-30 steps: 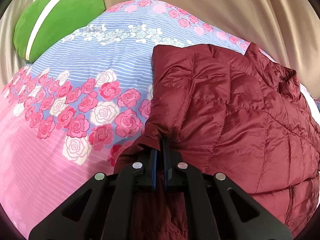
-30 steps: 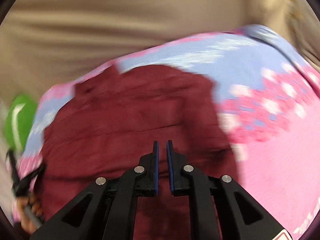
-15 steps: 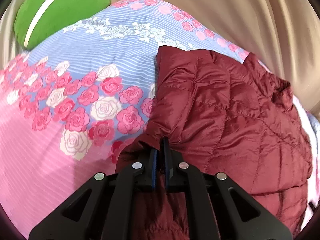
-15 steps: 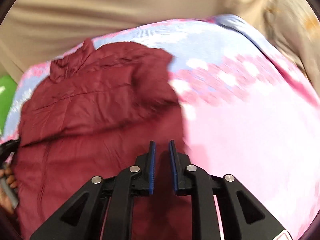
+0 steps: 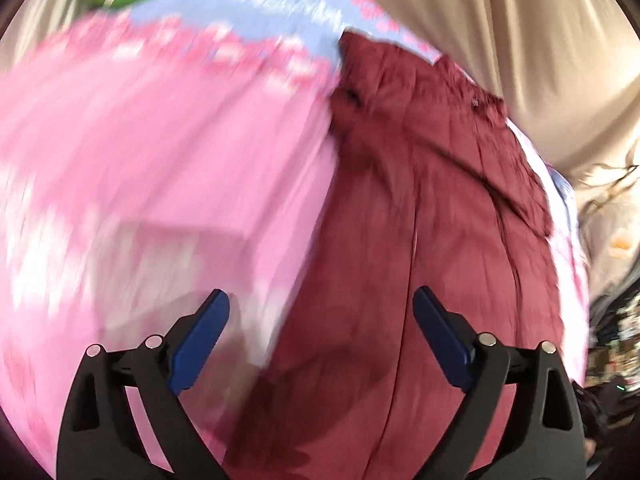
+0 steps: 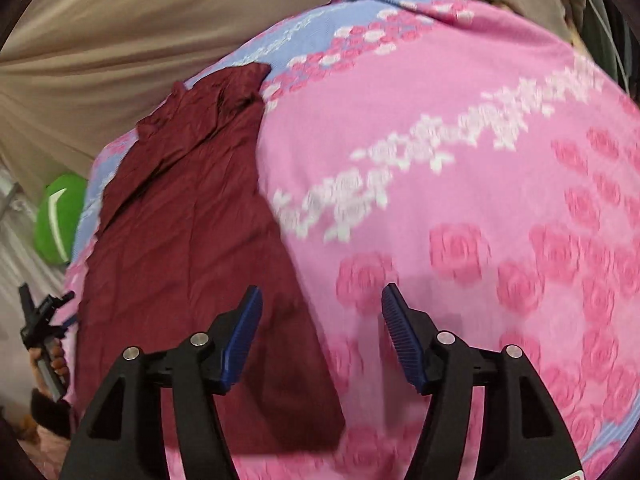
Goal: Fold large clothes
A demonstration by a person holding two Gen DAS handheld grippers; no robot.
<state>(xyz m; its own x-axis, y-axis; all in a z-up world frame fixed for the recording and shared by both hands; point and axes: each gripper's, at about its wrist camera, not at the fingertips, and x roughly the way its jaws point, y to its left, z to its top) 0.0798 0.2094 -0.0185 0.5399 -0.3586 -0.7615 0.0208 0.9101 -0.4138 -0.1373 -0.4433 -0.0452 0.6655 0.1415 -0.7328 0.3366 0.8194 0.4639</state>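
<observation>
Left gripper (image 5: 320, 332) is spread wide, its jaws having just been opening, and nothing sits between the blue pads (image 5: 200, 344). Under it lies the maroon jacket (image 5: 420, 240), filling the centre and right of the left wrist view, stretched long from the bottom edge up to the upper middle. The picture is smeared with motion, so the quilting is hard to read here; a long seam runs down the middle and a darker fold crosses the upper right part.

Over to the right wrist view: right gripper (image 6: 322, 336) is parted too, jaws just been opening, empty, hovering over the line where the jacket's right edge meets the bed cover (image 6: 460, 160). The jacket (image 6: 192, 240) lies flat in the left half of that frame, a narrow maroon shape with its crumpled collar end pointing to the upper middle.

The cover is pink with roses and a blue band at the far end. A green cushion (image 6: 60, 220) sits at the left edge, and beige fabric (image 6: 120, 40) fills the top. At lower left the other gripper shows small, in a hand (image 6: 52, 364).
</observation>
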